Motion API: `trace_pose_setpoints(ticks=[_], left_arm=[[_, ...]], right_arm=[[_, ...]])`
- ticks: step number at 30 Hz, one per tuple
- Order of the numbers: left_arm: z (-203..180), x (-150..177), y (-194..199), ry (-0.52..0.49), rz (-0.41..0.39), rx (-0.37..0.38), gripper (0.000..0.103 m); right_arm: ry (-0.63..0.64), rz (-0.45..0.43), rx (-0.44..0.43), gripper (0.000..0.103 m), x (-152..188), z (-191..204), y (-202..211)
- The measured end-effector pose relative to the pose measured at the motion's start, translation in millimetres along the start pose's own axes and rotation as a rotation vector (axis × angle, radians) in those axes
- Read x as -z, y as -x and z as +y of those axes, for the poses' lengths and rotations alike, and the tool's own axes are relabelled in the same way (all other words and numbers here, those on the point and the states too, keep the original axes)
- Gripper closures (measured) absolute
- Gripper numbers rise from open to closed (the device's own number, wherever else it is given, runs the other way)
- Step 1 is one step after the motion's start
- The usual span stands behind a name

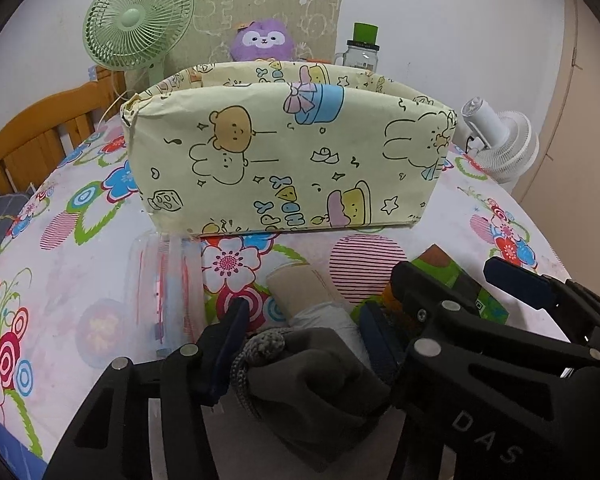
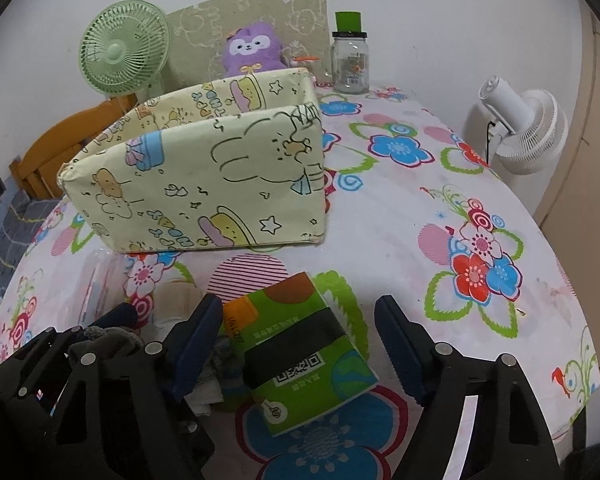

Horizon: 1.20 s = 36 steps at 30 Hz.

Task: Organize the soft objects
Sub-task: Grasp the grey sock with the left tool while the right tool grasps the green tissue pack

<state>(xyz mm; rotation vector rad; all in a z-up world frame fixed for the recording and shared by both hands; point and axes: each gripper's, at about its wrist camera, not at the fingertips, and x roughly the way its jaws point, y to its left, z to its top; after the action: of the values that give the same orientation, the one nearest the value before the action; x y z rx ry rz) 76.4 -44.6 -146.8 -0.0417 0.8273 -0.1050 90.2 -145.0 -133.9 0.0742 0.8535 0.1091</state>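
A yellow cartoon-print box [image 1: 288, 152] stands open-topped mid-table; it also shows in the right wrist view [image 2: 204, 184]. My left gripper [image 1: 304, 344] is closed around a grey knit sock bundle [image 1: 316, 376] lying on the table near the front edge. My right gripper [image 2: 300, 344] is open, its jaws on either side of a green tissue pack [image 2: 300, 352] lying flat; the pack also shows in the left wrist view [image 1: 452, 280]. The right gripper [image 1: 452, 280] shows there too, beside the left one. A paper cup [image 1: 300, 284] lies on its side just ahead of the socks.
A clear plastic container [image 1: 168, 280] lies left of the socks. Behind the box stand a green fan [image 1: 138, 20], a purple plush [image 1: 262, 40] and a glass jar [image 2: 350, 64]. A white fan [image 2: 528, 128] stands at the table's right edge. A wooden chair [image 1: 40, 128] is at left.
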Motion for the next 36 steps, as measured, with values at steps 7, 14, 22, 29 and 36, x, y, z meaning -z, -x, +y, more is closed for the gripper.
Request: trace_pose_setpoints(ticks=[7,14,22,29,36], left_arm=[[-2,-2,-5,-0.017,-0.001,-0.021,0.045],[-1,-6,-10,-0.014,-0.005,-0.031,0.049],[0,-5,-10,-0.017,-0.01,-0.032,0.053],[0,-3,-5,-0.021,-0.013,-0.039,0.057],[1,-1,-1,-0.02,-0.019,-0.036,0.06]], right_arm=[[-0.001,0.007,0.029,0.024,-1,-3,-4],[-0.019,0.008,0.014,0.026,-4,-7,-7],[-0.022,0.015,0.01,0.019,-5,-8,-10],[-0.04,0.029,0.008,0.016,-3,-10,-13],[-0.06,0.038,-0.041,0.046,-1,-3,-10]])
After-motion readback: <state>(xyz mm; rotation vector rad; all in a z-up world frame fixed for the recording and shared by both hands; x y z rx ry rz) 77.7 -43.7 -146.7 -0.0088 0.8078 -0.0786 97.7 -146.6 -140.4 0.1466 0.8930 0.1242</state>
